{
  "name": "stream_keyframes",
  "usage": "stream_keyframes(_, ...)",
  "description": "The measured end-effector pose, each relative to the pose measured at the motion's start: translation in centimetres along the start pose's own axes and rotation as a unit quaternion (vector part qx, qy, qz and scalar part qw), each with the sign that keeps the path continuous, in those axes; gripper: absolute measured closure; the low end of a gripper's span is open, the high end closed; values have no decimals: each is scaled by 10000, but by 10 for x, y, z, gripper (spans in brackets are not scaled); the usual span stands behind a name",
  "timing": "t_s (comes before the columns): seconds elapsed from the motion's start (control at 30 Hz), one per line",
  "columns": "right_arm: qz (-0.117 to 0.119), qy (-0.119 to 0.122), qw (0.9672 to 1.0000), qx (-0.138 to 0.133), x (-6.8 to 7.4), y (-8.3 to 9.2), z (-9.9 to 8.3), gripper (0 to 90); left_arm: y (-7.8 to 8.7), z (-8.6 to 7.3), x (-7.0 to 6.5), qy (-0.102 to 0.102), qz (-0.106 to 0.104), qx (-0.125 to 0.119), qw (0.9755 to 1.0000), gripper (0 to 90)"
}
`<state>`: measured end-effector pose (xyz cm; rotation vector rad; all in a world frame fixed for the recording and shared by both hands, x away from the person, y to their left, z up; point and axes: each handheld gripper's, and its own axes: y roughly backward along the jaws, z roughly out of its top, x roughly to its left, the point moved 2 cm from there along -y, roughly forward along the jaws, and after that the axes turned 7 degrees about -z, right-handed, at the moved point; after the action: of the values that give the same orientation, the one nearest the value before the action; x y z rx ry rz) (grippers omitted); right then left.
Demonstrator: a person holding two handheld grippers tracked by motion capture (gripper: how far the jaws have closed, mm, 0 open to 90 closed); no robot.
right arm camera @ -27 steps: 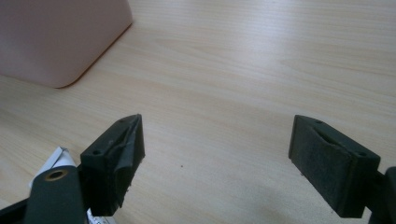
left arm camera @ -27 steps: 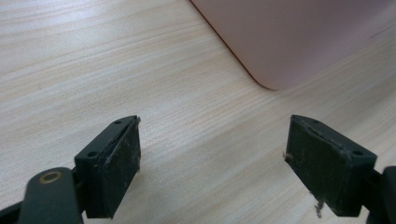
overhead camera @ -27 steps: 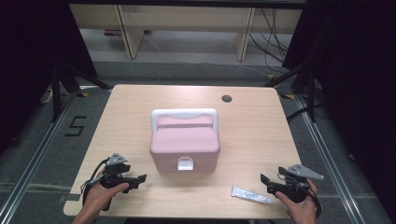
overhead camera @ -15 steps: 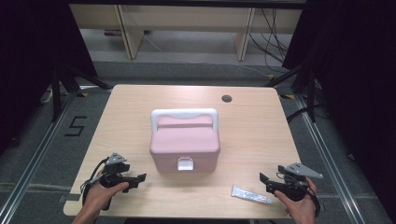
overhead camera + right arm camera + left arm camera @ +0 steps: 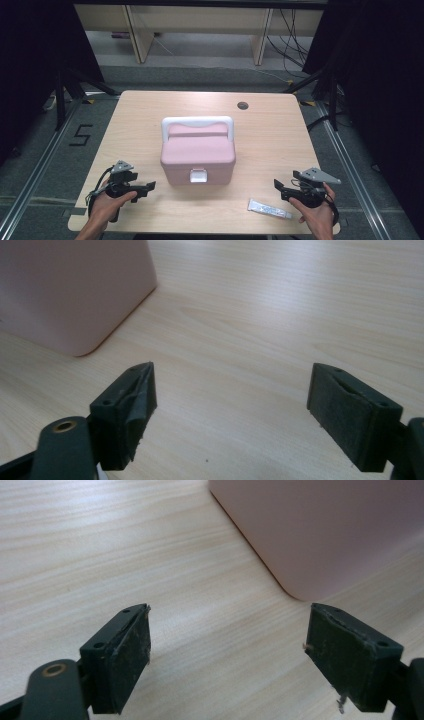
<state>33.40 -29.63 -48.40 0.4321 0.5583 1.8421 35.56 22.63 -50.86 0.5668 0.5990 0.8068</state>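
I am looking at a pink box sitting shut in the middle of the tabletop, its white handle lying flat toward the far side. A small white tube is lying flat near the front edge.

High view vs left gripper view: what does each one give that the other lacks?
High view alone: the pink box's white handle and front latch, a small tube near the right gripper, both hands.

Left gripper view alone: the left gripper up close, jaws wide apart over bare wood.

Both: the pink box and the table.
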Motion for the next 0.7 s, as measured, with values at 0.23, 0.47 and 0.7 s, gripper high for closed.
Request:
stream_keyframes(0.23,94,339,9994,-1,5,-8,13,296,3,11,4,62,-54,-158,9998,205)
stream_keyframes(0.47,274,590,9979,-19,18,-24,33,389,0,20,9,28,-16,-191,9998,285)
stream_keyframes(0.7,517,736,9959,7,34,-45,49,466,-7,27,20,-30,81,-239,9997,429)
